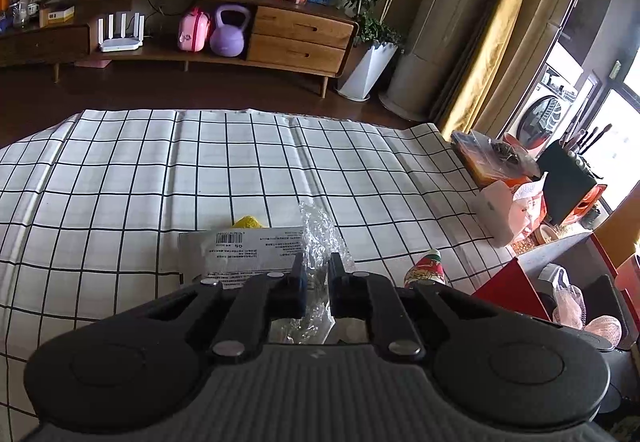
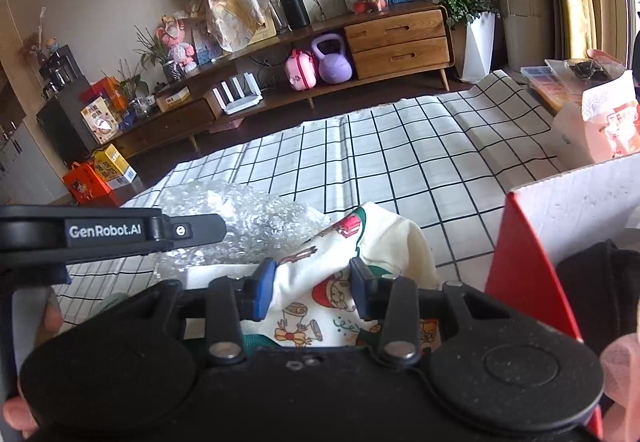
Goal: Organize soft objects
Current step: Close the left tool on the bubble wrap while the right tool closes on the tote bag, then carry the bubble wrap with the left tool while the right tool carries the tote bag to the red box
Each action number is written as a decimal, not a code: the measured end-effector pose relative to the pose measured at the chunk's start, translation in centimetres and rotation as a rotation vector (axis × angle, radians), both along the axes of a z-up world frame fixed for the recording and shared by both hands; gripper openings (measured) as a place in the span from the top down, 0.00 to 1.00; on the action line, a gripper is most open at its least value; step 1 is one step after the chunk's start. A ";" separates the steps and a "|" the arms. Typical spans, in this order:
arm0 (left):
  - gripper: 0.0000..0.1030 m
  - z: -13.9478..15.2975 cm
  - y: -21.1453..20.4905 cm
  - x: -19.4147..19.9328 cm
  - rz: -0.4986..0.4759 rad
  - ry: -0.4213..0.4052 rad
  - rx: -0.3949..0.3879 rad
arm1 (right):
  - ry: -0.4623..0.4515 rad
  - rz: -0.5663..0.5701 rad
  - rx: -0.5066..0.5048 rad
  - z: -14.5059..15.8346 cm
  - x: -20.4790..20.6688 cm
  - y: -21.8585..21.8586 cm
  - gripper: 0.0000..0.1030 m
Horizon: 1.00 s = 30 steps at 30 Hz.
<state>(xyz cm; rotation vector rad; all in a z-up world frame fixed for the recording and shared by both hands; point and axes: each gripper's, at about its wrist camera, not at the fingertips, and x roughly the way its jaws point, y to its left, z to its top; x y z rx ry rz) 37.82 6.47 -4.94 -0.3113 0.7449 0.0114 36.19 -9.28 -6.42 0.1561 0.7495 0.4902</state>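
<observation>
The left gripper [image 1: 317,274] has its jaws drawn nearly together on a crumpled sheet of clear bubble wrap [image 1: 320,238], which stands up between the pads and trails back under the tool; in the right wrist view the same sheet lies bunched on the black-and-white checked tablecloth [image 2: 420,157] at about ten o'clock from the right tool. The right gripper [image 2: 313,288] has its jaws at a middling gap, pressed into a fold of a cream cotton cloth printed with red and green cartoon figures [image 2: 340,282]; the cloth fills the space between the blue pads and bulges past them.

Both pieces look very light and wholly limp; neither should break. The bubble wrap is probably slippery and springy, so a pinch on a thick gathered bunch seems safer than on a single film edge, which could slide out. The cloth will likely drape and drag; a bunched fold near its middle keeps less hanging loose.

A red-walled open cardboard box [image 2: 532,262] stands at three o'clock of the right tool, just beside the cloth; a flat white printed packet [image 1: 240,254] lies at eleven o'clock of the left tool.
</observation>
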 end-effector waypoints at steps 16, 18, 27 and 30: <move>0.98 2.1 -2.3 -3.2 -0.011 -0.056 0.046 | -0.046 0.035 0.106 4.6 -6.4 -7.1 0.64; 0.98 2.7 -2.4 -3.8 -0.006 -0.065 0.054 | -0.054 0.041 0.109 5.3 -7.1 -8.0 0.64; 0.98 6.4 -3.2 -6.4 -0.015 -0.122 0.043 | -0.106 0.030 0.151 8.4 -9.6 -12.6 0.67; 0.98 7.6 -3.6 -7.2 -0.019 -0.141 0.038 | -0.126 0.009 0.167 9.3 -10.1 -14.3 0.67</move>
